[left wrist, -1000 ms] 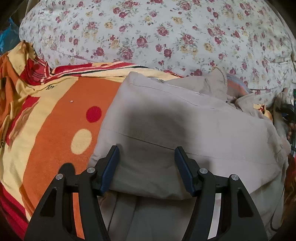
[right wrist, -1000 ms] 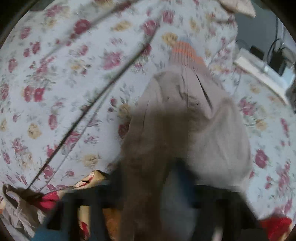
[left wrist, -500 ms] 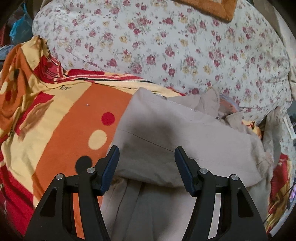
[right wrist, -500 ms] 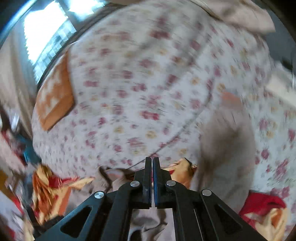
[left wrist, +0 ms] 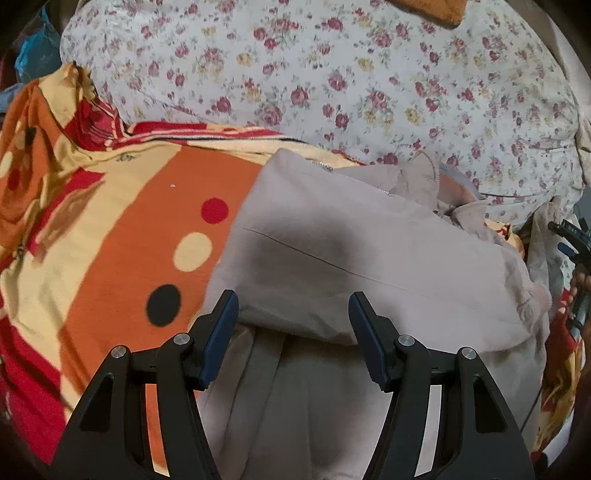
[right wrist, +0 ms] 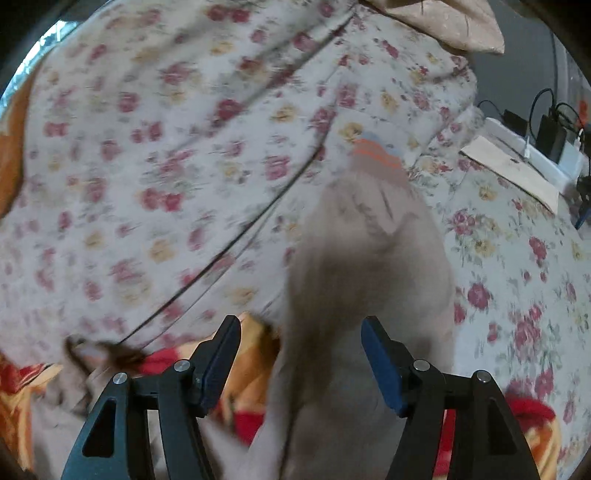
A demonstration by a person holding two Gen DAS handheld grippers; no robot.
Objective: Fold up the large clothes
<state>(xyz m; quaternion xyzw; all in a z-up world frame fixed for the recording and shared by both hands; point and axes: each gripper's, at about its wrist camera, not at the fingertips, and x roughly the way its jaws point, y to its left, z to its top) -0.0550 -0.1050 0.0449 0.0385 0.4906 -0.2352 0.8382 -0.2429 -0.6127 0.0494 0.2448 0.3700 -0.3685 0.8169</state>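
Note:
A large beige jacket (left wrist: 369,251) lies partly folded on an orange, red and yellow blanket (left wrist: 110,236). Its folded edge runs just ahead of my left gripper (left wrist: 293,314), which is open and empty above the garment. In the right wrist view a beige sleeve (right wrist: 369,258) with an orange striped cuff (right wrist: 376,151) stretches away over the floral bedding. My right gripper (right wrist: 301,343) is open, its fingers either side of the sleeve's near end. The view is blurred.
A floral quilt (left wrist: 332,74) fills the back. An orange cushion (left wrist: 428,11) lies at the far top. A white shelf with cables and chargers (right wrist: 535,147) stands at the right. The other gripper (left wrist: 572,236) shows at the right edge.
My right gripper was shut half a second ago and is now open over the sleeve. My left gripper stayed open and the view shifted slightly back and closer.

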